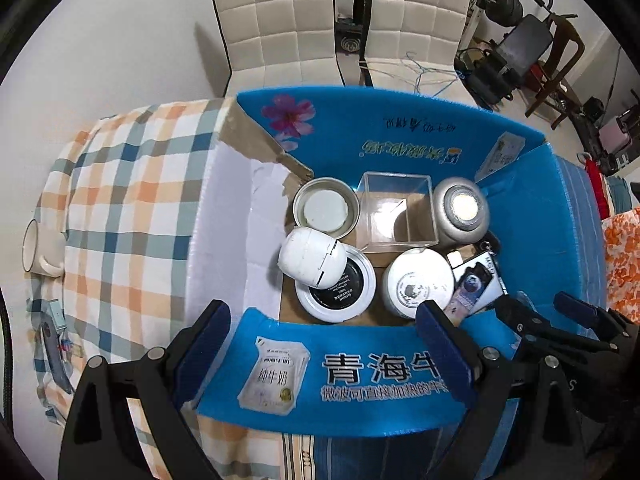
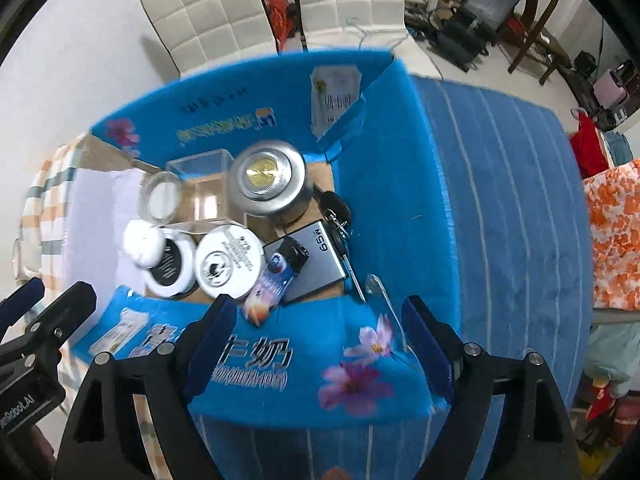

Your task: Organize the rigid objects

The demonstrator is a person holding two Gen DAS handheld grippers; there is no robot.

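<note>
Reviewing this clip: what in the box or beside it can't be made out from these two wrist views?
- Key: right view, shaft runs under the grey 65W block; left view, box wall covers most.
- Black-labelled tin: white egg-shaped case overlaps it, label partly covered.
- Mug: left view, warped at the edge; inside unseen.
- Right view: motion-blurred, small print unreadable.

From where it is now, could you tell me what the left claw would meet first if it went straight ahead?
Probably the near blue flap of the box, which lies right between the open left claw fingers. Past it sit the black-labelled white tin and white round jar; depth is unclear.
</note>
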